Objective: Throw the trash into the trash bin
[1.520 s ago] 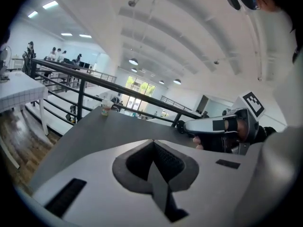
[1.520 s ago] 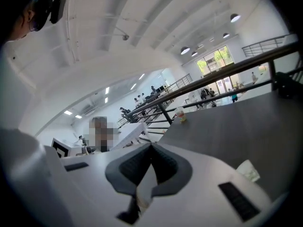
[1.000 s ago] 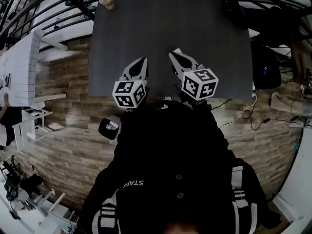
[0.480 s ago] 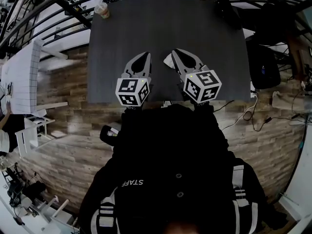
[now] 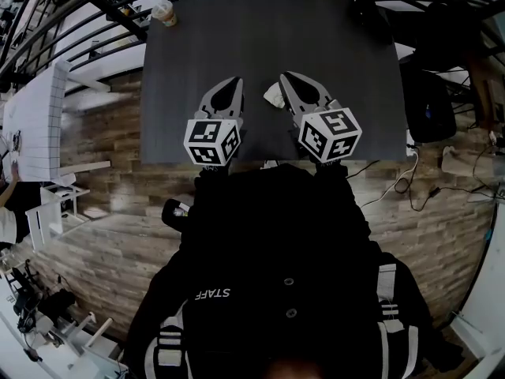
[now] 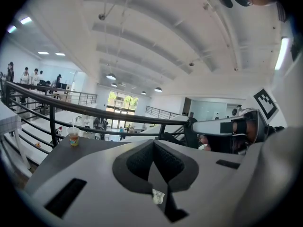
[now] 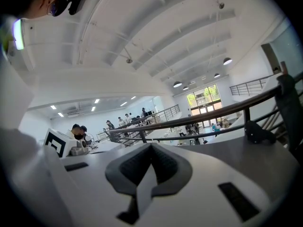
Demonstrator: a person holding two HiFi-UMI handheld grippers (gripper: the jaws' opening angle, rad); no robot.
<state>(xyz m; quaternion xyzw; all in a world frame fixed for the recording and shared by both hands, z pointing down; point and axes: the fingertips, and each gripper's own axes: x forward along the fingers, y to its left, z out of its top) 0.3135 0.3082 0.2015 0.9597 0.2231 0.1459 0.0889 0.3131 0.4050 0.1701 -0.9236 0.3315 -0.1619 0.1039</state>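
Cup [image 5: 163, 12] is way off at the bench's [image 5: 331, 46] far-left corner, nearer my left tongs [image 5: 230, 82] (those and the right tongs [image 5: 285, 77] are both pinched shut, empty).

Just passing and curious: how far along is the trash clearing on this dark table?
Nothing looks done: a clear plastic cup stands at a far corner of the dark grey table, and a small white crumpled scrap lies beside the right hand-held gripper. In hand: nothing; it and the left hand-held gripper are shut and empty. Left: picking both up and binning them; no bin clearly shows.
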